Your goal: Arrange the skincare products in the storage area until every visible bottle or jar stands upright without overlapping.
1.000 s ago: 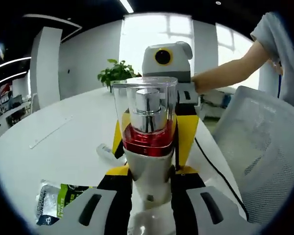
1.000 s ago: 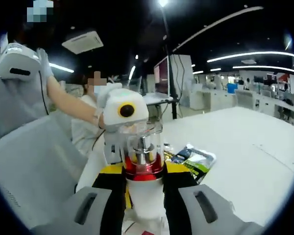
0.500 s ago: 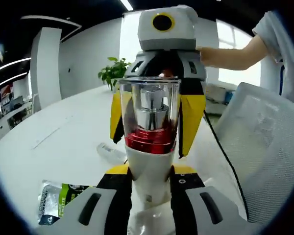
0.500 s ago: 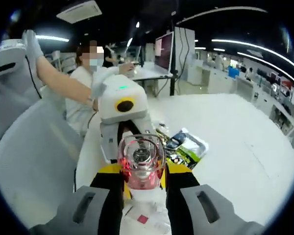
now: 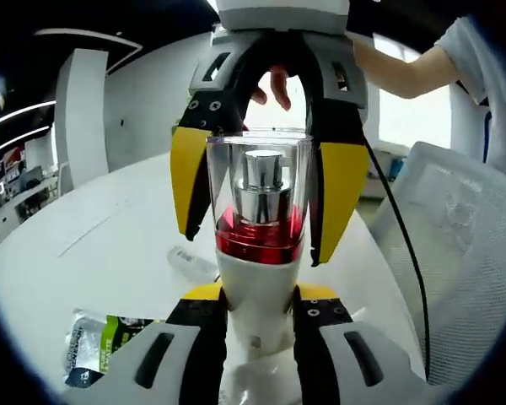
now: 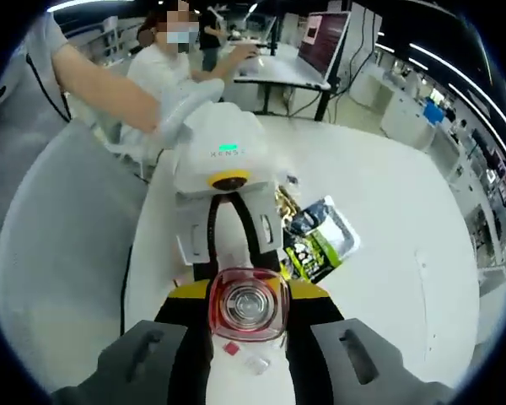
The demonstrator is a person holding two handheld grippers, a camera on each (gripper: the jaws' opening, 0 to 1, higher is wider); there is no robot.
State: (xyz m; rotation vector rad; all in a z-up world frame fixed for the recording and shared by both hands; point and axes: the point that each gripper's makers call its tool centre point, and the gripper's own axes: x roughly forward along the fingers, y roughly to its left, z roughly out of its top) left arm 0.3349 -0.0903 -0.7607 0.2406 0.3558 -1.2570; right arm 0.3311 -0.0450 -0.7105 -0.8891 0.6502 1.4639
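Left gripper clamps the upright bottle low on its white body; right gripper straddles its clear cap from above, contact unclear.

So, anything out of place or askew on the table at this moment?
Yes. A small clear bottle lies on its side on the white table instead of upright, near a loose green packet. The pump bottle stands upright between the left hand-held gripper jaws.
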